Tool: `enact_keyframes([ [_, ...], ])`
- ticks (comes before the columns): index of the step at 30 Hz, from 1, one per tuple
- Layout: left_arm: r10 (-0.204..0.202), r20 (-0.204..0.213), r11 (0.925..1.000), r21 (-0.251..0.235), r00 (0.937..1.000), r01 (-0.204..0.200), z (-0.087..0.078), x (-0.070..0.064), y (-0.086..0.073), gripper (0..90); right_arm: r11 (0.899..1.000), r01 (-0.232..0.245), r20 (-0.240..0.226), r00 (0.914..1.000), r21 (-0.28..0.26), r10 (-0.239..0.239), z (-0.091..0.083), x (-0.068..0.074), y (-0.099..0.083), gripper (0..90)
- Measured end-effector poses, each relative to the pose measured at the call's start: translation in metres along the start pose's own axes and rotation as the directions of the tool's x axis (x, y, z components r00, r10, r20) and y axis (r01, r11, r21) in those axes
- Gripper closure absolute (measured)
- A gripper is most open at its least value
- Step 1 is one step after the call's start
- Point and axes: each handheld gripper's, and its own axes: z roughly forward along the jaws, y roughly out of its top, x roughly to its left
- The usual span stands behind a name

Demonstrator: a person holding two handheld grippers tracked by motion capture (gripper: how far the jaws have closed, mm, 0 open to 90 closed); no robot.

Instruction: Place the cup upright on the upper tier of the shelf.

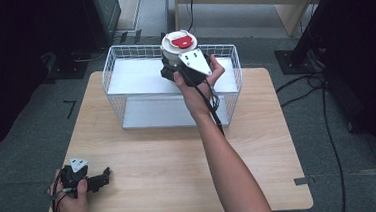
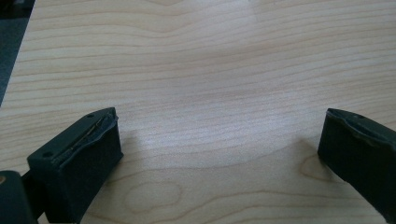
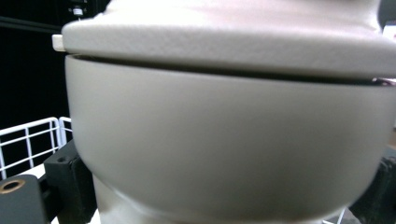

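Progress looks to us about halfway, judged from how things lie. We hold the white round lidded container with a red flap on its top (image 1: 179, 46) in our right gripper (image 1: 173, 72), above the upper shelf of the white wire two-tier rack (image 1: 111, 76), near its back rim. In the right gripper view the pale container body (image 3: 224, 140) looms just ahead, with a black jaw pressed at each lower side of it, so we read the tool as clenched on the container's lower part. A thin dark seam runs under the lid, which sits closed as far as we can see.

Whether the container's base is touching the shelf or hangs just above it, we cannot tell; our hand and the gripper cover that spot in the high view.

Our left gripper (image 1: 95, 179) rests on the light wooden table (image 1: 180, 161) near the front left corner, well apart from the rack. In the left gripper view its jaws stand wide apart with nothing but bare wood grain (image 2: 215, 93) between them, so it is released and idle.

What is left, in our judgement: settling the container flat on the shelf, easing the right jaws off it, and drawing the hand back over the rack's front rim without catching the wire.
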Motion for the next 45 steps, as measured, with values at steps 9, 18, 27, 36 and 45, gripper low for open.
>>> enact_keyframes([
  [9, 0.004, -0.002, 1.0000, 0.001, 1.0000, -0.004, 0.000, 0.000, 0.000, 0.0, 0.998, -0.017, -0.034, 0.9993, 0.063, 0.019, -0.010, 0.001, 0.003, 0.0],
  [18, 0.001, 0.000, 1.0000, 0.000, 1.0000, -0.001, 0.000, 0.000, 0.000, 0.0, 0.996, -0.058, -0.046, 0.9970, 0.072, 0.061, -0.022, -0.009, 0.000, 0.0],
  [27, 0.002, -0.001, 1.0000, 0.000, 1.0000, -0.002, 0.000, 0.000, 0.000, 0.0, 0.997, -0.033, -0.058, 0.9976, 0.069, 0.037, -0.038, -0.013, -0.008, 0.0],
  [36, 0.002, -0.001, 1.0000, 0.000, 1.0000, -0.002, 0.000, 0.000, 0.000, 0.0, 0.997, -0.010, -0.055, 0.9984, 0.079, 0.014, -0.058, -0.022, -0.020, 0.0],
  [45, 0.002, -0.001, 1.0000, 0.001, 1.0000, -0.002, 0.000, 0.000, 0.000, 0.0, 0.997, -0.008, -0.080, 0.9967, 0.080, 0.015, -0.084, -0.031, -0.034, 0.0],
])
